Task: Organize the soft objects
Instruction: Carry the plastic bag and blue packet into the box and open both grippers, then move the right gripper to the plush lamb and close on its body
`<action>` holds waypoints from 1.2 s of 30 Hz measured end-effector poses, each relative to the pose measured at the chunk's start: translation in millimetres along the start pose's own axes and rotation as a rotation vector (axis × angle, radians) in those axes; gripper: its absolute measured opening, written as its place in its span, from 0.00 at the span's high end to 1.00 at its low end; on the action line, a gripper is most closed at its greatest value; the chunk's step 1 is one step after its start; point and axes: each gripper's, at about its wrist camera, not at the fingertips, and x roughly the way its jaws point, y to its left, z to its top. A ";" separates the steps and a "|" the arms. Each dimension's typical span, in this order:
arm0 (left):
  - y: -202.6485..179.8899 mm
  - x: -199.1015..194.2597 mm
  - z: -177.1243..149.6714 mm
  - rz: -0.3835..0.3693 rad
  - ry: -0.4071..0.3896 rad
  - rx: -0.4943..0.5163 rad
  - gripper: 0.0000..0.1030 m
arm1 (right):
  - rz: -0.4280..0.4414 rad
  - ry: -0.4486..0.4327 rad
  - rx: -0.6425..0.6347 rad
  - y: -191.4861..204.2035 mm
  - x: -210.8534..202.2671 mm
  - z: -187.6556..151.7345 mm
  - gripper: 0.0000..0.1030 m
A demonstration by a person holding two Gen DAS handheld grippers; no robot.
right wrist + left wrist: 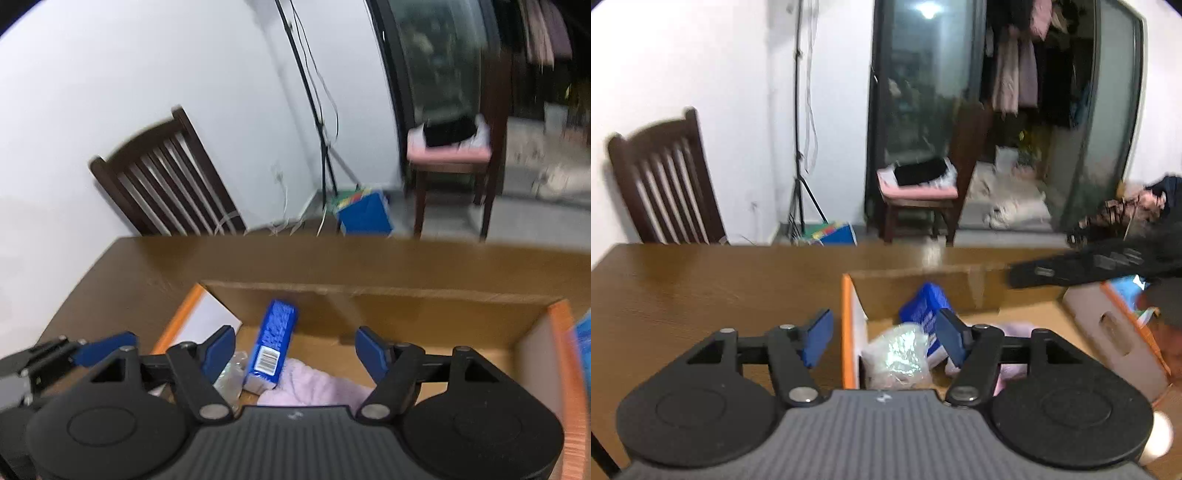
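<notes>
An open cardboard box [923, 284] with orange-edged flaps stands on the wooden table [701, 288]; it also shows in the right wrist view [406, 306]. Inside lie a blue packet [275, 343], a clear plastic bag [897, 354] and a soft pale pink cloth [317, 387]. My left gripper [884, 341] is open and empty, over the box's left wall. My right gripper [295, 352] is open and empty, above the box's near side. The right gripper [1108, 262] reaches in from the right in the left wrist view. The left gripper's blue fingers [107, 349] show at far left in the right wrist view.
A dark wooden chair [665, 181] stands behind the table's far left. A second chair with a pink cushion [919, 188] and a tripod stand [801, 147] are beyond. The box's right flap with a hand hole [1115, 332] hangs outward.
</notes>
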 end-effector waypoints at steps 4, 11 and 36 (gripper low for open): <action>-8.7 -74.2 -1.3 0.009 -0.092 0.016 0.29 | -0.093 -0.058 -0.083 8.2 -83.9 -4.7 0.24; -49.5 -208.6 -64.1 -0.061 -0.243 0.050 0.17 | -0.124 -0.181 -0.087 4.5 -226.2 -85.0 0.16; -134.0 -245.6 -240.0 -0.196 -0.090 0.063 0.08 | -0.203 -0.301 -0.063 -8.3 -309.5 -384.1 0.08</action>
